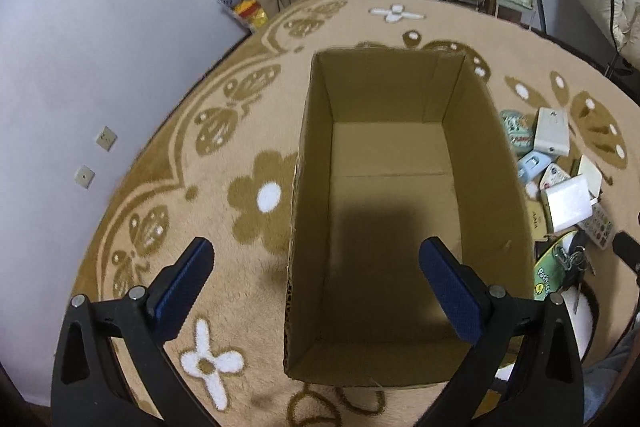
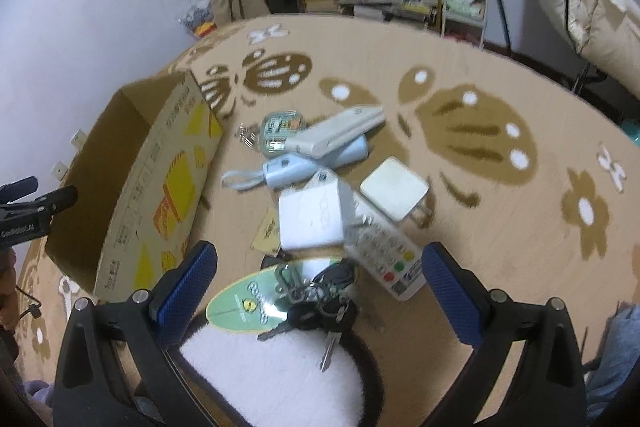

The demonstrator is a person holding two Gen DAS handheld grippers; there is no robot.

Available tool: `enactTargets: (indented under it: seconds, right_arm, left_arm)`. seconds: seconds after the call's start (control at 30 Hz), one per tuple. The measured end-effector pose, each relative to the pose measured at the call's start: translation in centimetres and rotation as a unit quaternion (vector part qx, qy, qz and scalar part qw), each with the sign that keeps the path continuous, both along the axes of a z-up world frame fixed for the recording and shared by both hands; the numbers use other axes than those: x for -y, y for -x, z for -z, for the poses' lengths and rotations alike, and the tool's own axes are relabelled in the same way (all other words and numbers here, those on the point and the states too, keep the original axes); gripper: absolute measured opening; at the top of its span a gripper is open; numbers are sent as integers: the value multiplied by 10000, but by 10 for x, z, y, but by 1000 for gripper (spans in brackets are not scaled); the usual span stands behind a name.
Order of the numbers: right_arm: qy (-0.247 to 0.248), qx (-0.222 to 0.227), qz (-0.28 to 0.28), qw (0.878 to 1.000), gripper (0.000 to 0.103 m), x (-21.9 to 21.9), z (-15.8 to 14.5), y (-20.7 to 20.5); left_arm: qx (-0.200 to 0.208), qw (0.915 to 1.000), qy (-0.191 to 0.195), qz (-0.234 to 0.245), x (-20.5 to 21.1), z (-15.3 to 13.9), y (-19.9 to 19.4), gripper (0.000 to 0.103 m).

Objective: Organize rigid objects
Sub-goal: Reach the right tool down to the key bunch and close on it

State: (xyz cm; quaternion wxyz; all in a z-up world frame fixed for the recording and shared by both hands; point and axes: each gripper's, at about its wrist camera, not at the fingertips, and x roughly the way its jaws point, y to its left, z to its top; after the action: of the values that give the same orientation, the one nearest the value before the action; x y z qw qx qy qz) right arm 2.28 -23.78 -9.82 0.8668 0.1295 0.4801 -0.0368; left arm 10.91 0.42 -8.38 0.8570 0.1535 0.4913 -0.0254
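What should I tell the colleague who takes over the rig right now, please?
Left gripper: open, holding nothing, above the cardboard box.
Right gripper: open, holding nothing, over the pile on the carpet.
Pile, beside the box: bunch of keys, oval green card, remote, white adapters, light blue device, long white case, small tin.
Done: nothing; the box shows nothing inside.
Left: move every item into the box.

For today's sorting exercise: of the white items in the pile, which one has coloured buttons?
The remote control, lying nearest the right gripper; it alone shows red, green and yellow buttons, unlike the plain white chargers.
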Motion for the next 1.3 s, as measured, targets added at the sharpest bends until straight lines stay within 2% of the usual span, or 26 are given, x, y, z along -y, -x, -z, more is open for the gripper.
enactTargets:
  seconds: [0.03, 0.1, 0.13, 0.2, 0.23, 0.33, 0.4, 0.43, 0.5, 0.57, 0.67, 0.8, 1.03, 1.3]
  right_arm:
    - [-61, -54, -55, 10000, 103, -1, 3, -1]
    - [-273, -205, -120, 9993, 91, -1, 9, -2]
    - [-376, -281, -147, 9988, 91, -1, 12, -2]
    - [-445, -389, -141, 9982, 91, -2, 18, -2]
    - [-473, -469, -147, 9977, 90, -2, 21, -3]
    - [-592, -691, -149, 9957, 86, -1, 32, -4]
    - [-642, -818, -123, 9945, 85, -1, 38, -5]
    - [-635, -902, -127, 9938, 85, -1, 42, -6]
    - [-606, -984, -158, 9932, 76, -2, 46, -7]
    - [-622, -1095, -189, 9919, 69, -3, 52, -8]
    - [-765, -1225, -210, 9893, 52, -2, 59, -10]
    - [-652, -1304, -208, 9891, 51, -5, 68, -16]
    - [-615, -1284, -24, 9898, 51, -3, 74, -29]
    - [-43, -1257, -158, 9919, 51, -20, 77, -37]
  left_arm:
    - [-116, 9999, -53, -56, -1, 5, -2, 96]
    - [-233, 9996, -86, -101, -5, 10, -3, 90]
    - [-308, 9994, -83, -98, -7, 13, -4, 89]
    - [-403, 9990, -128, -112, -8, 15, -5, 77]
    - [-473, 9986, -169, -147, -9, 18, -6, 76]
    - [-418, 9983, -173, -354, -14, 19, -7, 63]
    - [-470, 9982, 21, -382, -16, 19, -8, 41]
    - [-553, 9976, 128, -406, -16, 21, -9, 37]
    - [-711, 9962, 191, -465, -16, 29, -11, 28]
    - [-736, 9960, -58, -505, -13, 35, -11, 26]
    - [-775, 9955, -135, -524, -15, 36, -10, 19]
    - [-968, 9916, 238, -827, -29, 38, -14, 17]
    - [-950, 9929, 129, -710, -26, 38, -12, 13]
    - [-886, 9940, -1, -640, -25, 38, -13, 13]
